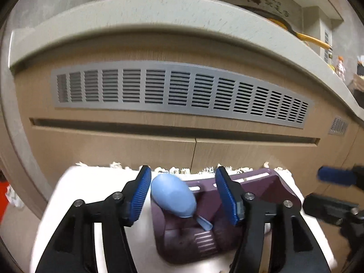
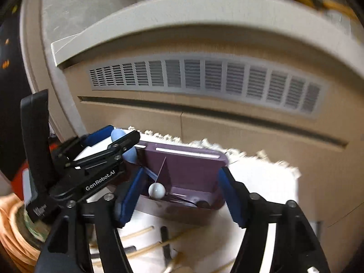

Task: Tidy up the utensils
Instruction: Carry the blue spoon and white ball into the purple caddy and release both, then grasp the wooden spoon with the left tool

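Blue pads: both grippers carry ribbed blue pads on black fingers.
Left gripper (image 1: 183, 188): jaws spread wide, holding nothing; the pale blue spoon (image 1: 173, 198) lies between them, touching neither pad as far as I can tell.
Right gripper (image 2: 179, 193): jaws apart and empty, hovering over the near edge of the purple tray (image 2: 188, 170).
Spoon: bowl up against the tray's left wall, handle running down into the compartment.
Tray contents: a thin pick with a white ball end (image 2: 157, 190) lies in a right-hand compartment.
Loose utensils: light wooden chopsticks (image 2: 145, 248) and a dark piece rest near the tray on the desk.
Risk: the spoon sits propped, so a closing pad could likely knock it out or tip the light tray; the two grippers are close together and could collide.
Surface: white desk (image 1: 95, 188) with a fringed cloth at its far edge.
Room: wood-grain cabinet with a grey vent (image 1: 182, 91) beyond, under a pale countertop; a yellow-handled pan sits far right.
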`<state>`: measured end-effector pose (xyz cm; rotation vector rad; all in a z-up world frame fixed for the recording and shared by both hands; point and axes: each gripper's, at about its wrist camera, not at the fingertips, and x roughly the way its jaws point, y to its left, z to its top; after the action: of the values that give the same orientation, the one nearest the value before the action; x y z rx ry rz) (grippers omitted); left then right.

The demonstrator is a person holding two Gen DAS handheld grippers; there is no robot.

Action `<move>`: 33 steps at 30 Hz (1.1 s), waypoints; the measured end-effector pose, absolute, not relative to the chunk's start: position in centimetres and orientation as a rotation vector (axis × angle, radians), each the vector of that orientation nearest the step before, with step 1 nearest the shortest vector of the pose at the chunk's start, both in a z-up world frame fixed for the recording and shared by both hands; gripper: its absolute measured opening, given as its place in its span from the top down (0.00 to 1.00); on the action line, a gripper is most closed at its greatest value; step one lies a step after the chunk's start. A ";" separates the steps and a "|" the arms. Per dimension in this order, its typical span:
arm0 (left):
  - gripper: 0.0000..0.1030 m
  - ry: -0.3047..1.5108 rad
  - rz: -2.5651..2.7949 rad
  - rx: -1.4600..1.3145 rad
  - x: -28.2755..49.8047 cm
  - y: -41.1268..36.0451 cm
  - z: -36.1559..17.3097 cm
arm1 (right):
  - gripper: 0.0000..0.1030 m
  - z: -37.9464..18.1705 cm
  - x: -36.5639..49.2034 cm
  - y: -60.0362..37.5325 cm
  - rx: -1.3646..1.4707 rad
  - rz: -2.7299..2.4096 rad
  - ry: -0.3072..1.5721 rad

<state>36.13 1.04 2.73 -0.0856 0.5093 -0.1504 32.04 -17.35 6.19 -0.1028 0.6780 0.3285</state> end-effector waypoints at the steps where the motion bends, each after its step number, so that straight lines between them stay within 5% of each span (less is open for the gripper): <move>1: 0.32 0.514 -0.151 -0.074 35.6 1.0 3.1 | 0.33 6.6 31.4 -17.4 -0.117 0.325 0.670; 14: 0.23 0.634 -0.263 0.063 25.1 0.5 2.5 | 0.16 3.6 23.3 -17.8 -0.222 0.292 0.670; 23: 0.23 0.839 -0.347 0.128 20.3 0.3 -2.6 | 0.13 -1.4 20.5 -18.6 -0.190 0.271 0.755; 33: 0.23 0.860 -0.379 0.126 19.7 -0.4 -3.3 | 0.13 -3.5 20.6 -19.0 -0.158 0.283 0.823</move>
<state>19.67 -0.45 -3.35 0.1261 0.8600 -0.3792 20.57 -19.03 -3.47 -0.1577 0.8225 0.2832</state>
